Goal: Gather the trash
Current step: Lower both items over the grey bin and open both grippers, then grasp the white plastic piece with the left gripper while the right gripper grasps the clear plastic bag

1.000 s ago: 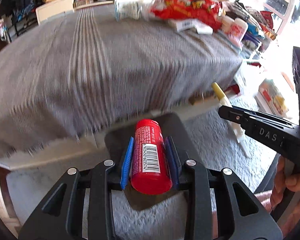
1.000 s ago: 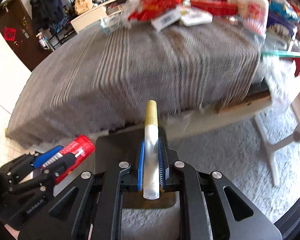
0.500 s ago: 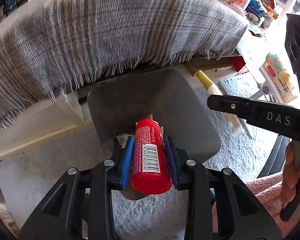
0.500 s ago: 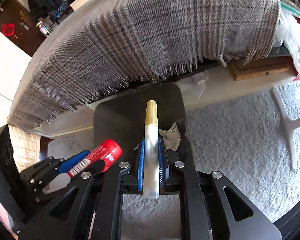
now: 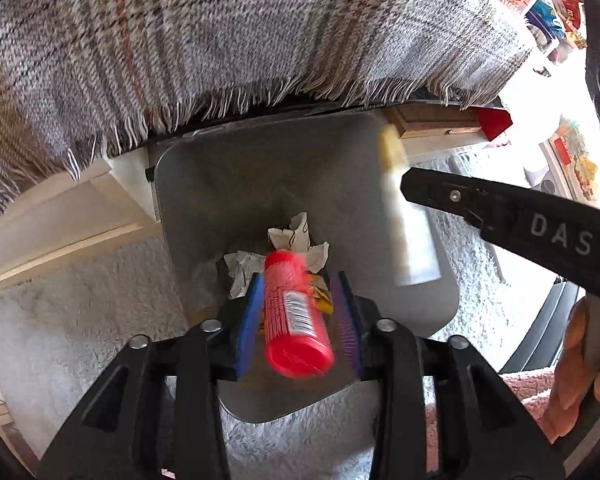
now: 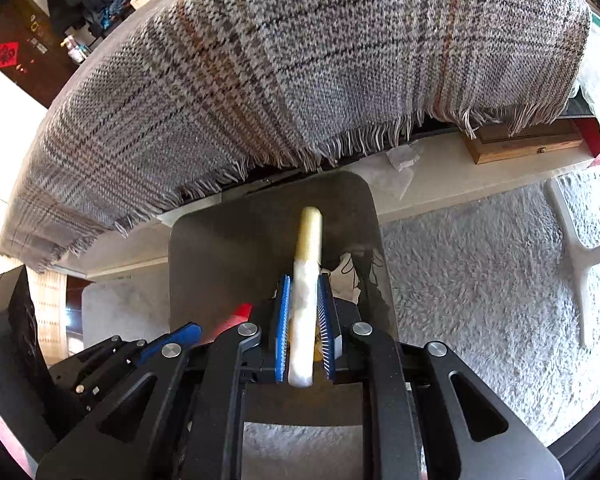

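Red bottle [image 5: 296, 312]: red plastic, blurred, lying between the blue pads [image 5: 247, 325] of the left gripper [image 5: 298, 322] with gaps on both sides, cap end towards the camera, directly over the open bin.
Left gripper: jaws spread wider than the bottle, grasp released; in the right wrist view only its blue-tipped finger [image 6: 180, 338] shows at the lower left, a sliver of red beside it.
White tube [image 6: 306, 300]: translucent white with a gold cap [image 6: 310, 232], standing between the right gripper's pads, cap pointing away over the bin. In the left wrist view it is blurred and appears beside the finger marked DAS [image 5: 404, 216].
Right gripper [image 6: 305, 328]: pads parted around the tube; whether they press it I cannot tell.
Bin [image 5: 220, 184]: grey, open-topped, on the floor under the front edge of the surface; crumpled white paper [image 5: 300, 236] and a yellow wrapper [image 5: 320, 300] lie inside.
Plaid cloth [image 6: 300, 60]: grey, fringed, hanging over the front edge of the surface above the bin.
Rug [image 6: 480, 272]: pale shaggy pile around the bin.
Wooden box [image 6: 524, 144]: under the surface, to the right of the bin.
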A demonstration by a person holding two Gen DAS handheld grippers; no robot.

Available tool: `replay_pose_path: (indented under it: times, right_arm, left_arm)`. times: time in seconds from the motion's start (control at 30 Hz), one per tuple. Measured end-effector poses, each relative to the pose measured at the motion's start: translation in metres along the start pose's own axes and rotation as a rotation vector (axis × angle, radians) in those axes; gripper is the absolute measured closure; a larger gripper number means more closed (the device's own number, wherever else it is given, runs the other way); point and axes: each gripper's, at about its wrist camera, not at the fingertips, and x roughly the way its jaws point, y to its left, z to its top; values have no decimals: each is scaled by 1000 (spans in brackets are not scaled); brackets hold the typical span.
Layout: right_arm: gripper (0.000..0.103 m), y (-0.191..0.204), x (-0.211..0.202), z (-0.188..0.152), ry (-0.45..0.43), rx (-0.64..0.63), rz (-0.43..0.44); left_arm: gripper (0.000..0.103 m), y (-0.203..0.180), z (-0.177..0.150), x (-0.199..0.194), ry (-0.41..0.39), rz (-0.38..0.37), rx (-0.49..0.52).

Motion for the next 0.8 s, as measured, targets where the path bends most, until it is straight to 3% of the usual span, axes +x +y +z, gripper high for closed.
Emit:
replay_pose_path:
  times: [0.03,0.17,0.27,0.33,0.4,0.43,0.67,0.8]
  right_arm:
    - [86,0,-1,1,-3,0,-1]
    - [80,-2,-3,4,-14,7,-20]
    - [38,-7,-8,5,-40,19,-47]
    - [27,-10,-14,6,-70,23,-76]
    - [11,-16,-21,9,-95,35,-104]
    - [8,-18,-25,10,-110,43,-113]
    - [4,-33,-61,19,-174,111,-39]
    - [4,-27,-107,36,-274,77,-49]
  left_arm:
    - [55,-1,1,-2,-8,5,5]
    - [45,1,2,-7,-28,24,13]
    - [35,5,0,-12,-34,29,7]
    - [23,7,-2,-17,-44,35,13]
    - [12,10,-3,-24,-56,41,19]
    - [8,10,-2,-28,-68,38,24]
    - [8,4,5,-49,-77,10,29]
    - [8,0,21,-83,-127,37,45]
